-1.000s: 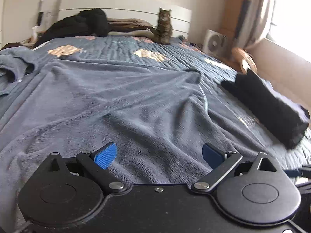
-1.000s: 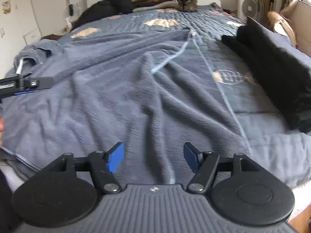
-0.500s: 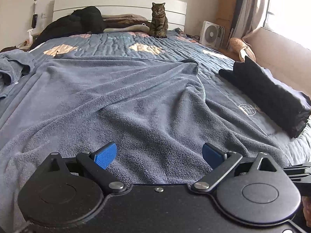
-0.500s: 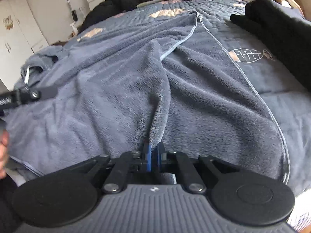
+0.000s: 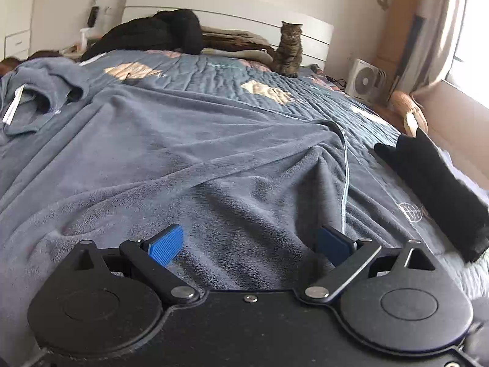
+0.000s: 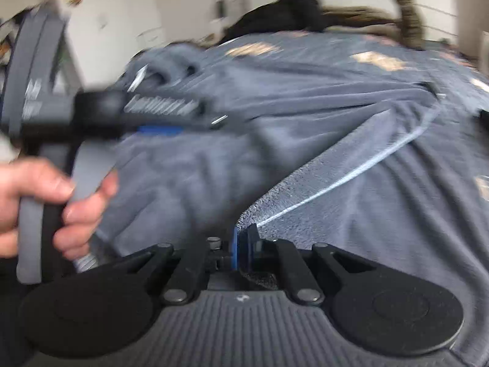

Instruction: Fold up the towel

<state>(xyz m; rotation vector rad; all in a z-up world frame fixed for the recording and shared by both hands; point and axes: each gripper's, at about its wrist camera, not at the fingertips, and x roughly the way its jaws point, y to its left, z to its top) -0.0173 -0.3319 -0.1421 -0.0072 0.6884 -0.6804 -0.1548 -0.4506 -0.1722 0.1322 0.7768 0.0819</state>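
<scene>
1. The grey-blue towel (image 5: 189, 153) is lying spread across the quilted bedspread (image 5: 232, 76), covering most of the near part of the bed, with long creases running over it and its pale-trimmed edge (image 5: 344, 177) running down the right side in the left wrist view.
2. The right gripper (image 6: 243, 246) is clenching a fold of the towel at that pale hem; its jaws have just been closing, the blue pads are pressing together with the cloth pinched between them, and the fabric is rising in a ridge from the pinch.
3. The left gripper (image 5: 249, 244) is standing released, its blue pads wide apart over the towel's surface with nothing pinched between them; whether the pads are touching the cloth cannot be told.
4. In the blurred right wrist view, a hand (image 6: 45, 198) is gripping the left gripper's handle at the left edge of the frame.
5. A second crumpled grey cloth (image 5: 39, 88) is lying at the far left of the bed.
6. A folded black cloth (image 5: 440, 189) is lying near the bed's right edge, apart from the towel.
7. A tabby cat (image 5: 288, 50) is sitting upright by the white headboard (image 5: 238, 6), beside a heap of dark clothes (image 5: 152, 35).
8. A small white fan (image 5: 365, 81) is standing on the floor at the right of the bed.
</scene>
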